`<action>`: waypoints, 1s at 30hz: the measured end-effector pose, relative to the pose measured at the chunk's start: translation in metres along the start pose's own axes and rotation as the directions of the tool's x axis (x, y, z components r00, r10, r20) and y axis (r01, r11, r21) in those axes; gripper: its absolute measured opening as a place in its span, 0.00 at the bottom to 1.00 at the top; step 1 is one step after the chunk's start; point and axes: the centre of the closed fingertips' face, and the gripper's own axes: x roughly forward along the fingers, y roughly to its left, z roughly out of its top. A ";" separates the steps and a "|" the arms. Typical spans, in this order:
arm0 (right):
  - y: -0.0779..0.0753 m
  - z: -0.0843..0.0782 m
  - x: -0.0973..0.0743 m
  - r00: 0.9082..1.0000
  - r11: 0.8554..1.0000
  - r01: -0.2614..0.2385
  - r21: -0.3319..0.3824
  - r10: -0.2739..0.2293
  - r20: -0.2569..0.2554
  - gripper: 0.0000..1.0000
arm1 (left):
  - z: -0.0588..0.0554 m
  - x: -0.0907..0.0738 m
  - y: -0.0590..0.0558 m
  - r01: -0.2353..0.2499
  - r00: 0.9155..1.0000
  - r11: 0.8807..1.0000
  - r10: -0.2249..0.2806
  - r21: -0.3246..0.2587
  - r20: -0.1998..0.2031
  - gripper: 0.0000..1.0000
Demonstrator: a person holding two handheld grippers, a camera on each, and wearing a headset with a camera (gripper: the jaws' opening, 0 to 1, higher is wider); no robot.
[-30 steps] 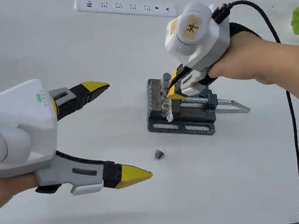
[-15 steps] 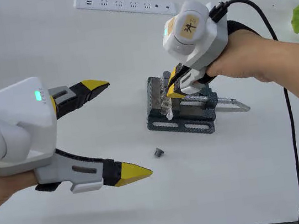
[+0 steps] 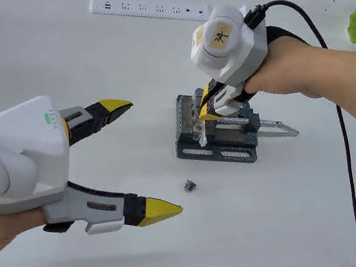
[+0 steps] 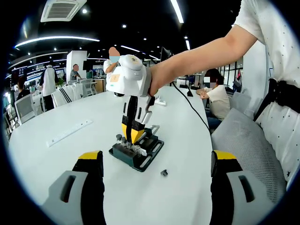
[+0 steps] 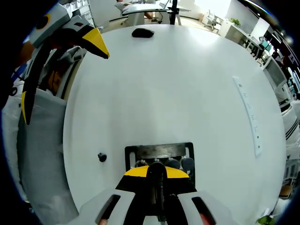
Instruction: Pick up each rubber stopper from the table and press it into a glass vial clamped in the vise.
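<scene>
Overhead, strip lights (image 4: 177, 10) above white table (image 3: 54, 58).

White, yellow-tipped left gripper (image 3: 147, 156); dark green vise (image 3: 223, 151); grey stopper (image 3: 189, 185).

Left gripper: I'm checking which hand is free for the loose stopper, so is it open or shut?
Open. The left gripper has its yellow-tipped jaws wide apart above the table, with nothing between them.

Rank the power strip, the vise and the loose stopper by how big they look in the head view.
1. Vise: covers most area.
2. Power strip: longer but thin, and farther off, so this order is unsure.
3. Loose rubber stopper: smallest by far.
</scene>
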 end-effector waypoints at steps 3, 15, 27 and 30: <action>-0.001 0.000 0.000 1.000 1.000 0.000 -0.002 0.000 0.000 0.06 | 0.000 0.000 0.000 0.000 1.000 1.000 0.000 -0.003 0.000 0.95; 0.001 0.000 0.002 1.000 1.000 0.000 -0.009 0.000 -0.024 0.05 | -0.001 0.000 0.001 0.000 1.000 1.000 0.000 -0.009 0.002 0.94; 0.001 -0.001 0.002 1.000 1.000 0.001 -0.021 -0.001 -0.016 0.07 | 0.001 0.003 -0.001 0.005 1.000 1.000 -0.005 -0.009 0.005 0.94; 0.001 -0.002 0.002 1.000 1.000 0.000 -0.021 -0.001 -0.013 0.07 | 0.001 0.002 -0.001 0.001 1.000 1.000 -0.001 -0.013 0.008 0.94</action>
